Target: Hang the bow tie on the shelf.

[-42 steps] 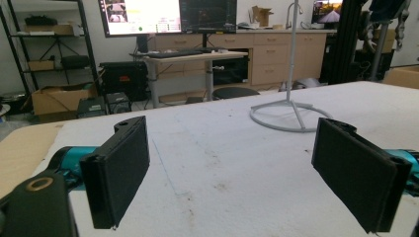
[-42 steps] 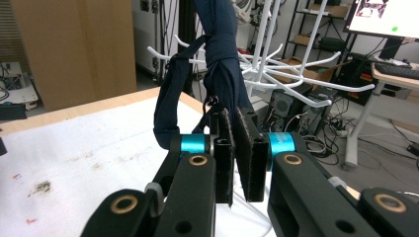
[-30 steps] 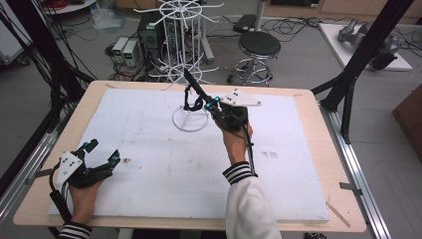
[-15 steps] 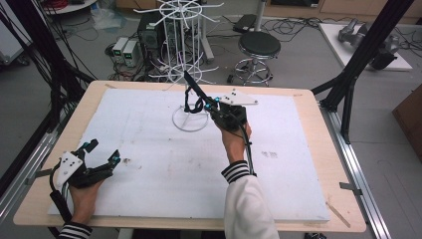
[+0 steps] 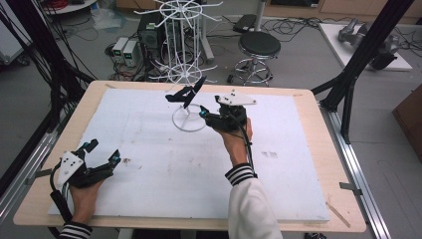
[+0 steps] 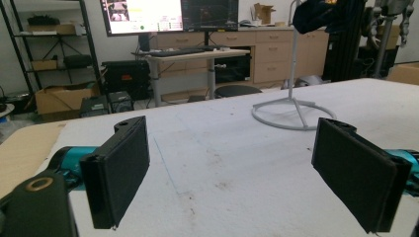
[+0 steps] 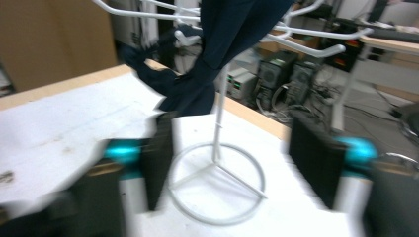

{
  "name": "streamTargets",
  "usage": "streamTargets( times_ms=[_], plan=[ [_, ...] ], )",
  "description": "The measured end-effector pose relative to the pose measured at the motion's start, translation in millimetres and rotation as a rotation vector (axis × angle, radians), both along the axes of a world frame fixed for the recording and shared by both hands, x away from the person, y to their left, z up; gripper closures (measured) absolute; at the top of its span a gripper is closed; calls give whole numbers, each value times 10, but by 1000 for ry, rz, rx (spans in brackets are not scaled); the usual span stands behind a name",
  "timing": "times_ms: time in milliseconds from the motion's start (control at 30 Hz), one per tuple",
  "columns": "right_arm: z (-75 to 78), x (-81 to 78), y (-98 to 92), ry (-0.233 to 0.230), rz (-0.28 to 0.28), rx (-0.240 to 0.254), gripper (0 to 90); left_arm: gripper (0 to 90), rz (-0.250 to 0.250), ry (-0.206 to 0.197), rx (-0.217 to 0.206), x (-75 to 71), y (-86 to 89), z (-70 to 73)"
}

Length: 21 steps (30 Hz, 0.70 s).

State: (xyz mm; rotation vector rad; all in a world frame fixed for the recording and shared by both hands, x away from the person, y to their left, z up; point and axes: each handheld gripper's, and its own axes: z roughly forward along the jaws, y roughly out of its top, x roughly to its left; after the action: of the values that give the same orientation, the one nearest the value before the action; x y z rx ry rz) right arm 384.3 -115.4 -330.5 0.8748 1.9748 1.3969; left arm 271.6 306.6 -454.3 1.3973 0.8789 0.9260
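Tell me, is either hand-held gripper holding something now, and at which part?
Nothing is held. The left hand-held gripper is open over the white foam board; the right hand-held gripper is open near the dark cloth hanging on the white wire rack.

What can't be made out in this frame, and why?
- Dark cloth on the white wire rack: the right gripper view is motion-blurred and cuts off its top, so how it hangs is unclear; small in the high view.
- Right gripper: jaw edges smeared by blur.
- Left gripper: the person's hand lies behind the camera.
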Motion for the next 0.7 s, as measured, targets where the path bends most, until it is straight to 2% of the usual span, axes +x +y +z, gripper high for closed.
streamTargets(
  times_ms=[100, 133, 167, 200, 267, 367, 400, 433, 467, 500, 533, 700],
  plan=[
    [36, -83, -54, -28, 16, 1, 110, 150, -1, -1, -1, -1, 2, 0],
    [47, -123, -92, -40, 37, 25, 110, 150, -3, -2, -8, -3, 3, -2],
    [47, -123, -92, -40, 37, 25, 110, 150, -3, -2, -8, -3, 3, -2],
    [60, -230, -206, -54, 76, 74, 110, 149, -4, -7, -10, -8, 8, -3],
    [56, -352, -342, -72, 89, 107, 110, 150, -3, -11, -9, -9, 10, -4],
    [5, -555, -553, -96, 68, 123, 110, 149, -2, -11, -11, -11, 10, -5],
    [5, -555, -553, -96, 68, 123, 110, 149, -3, -13, -8, -13, 11, -5],
    [-73, -729, -742, -120, 38, 119, 110, 150, -4, -14, -9, -14, 10, -5],
    [-73, -729, -742, -120, 38, 119, 110, 150, -4, -15, -8, -15, 9, -5],
    [-164, -884, -915, -156, -9, 100, 110, 150, -3, -14, -7, -14, 10, -5],
    [-215, -951, -1000, -169, -34, 87, 110, 150, -3, -12, -7, -12, 10, -4],
    [-539, -1225, -1380, -224, -108, 81, 110, 149, -3, -12, -10, -12, 5, -5]
  ],
)
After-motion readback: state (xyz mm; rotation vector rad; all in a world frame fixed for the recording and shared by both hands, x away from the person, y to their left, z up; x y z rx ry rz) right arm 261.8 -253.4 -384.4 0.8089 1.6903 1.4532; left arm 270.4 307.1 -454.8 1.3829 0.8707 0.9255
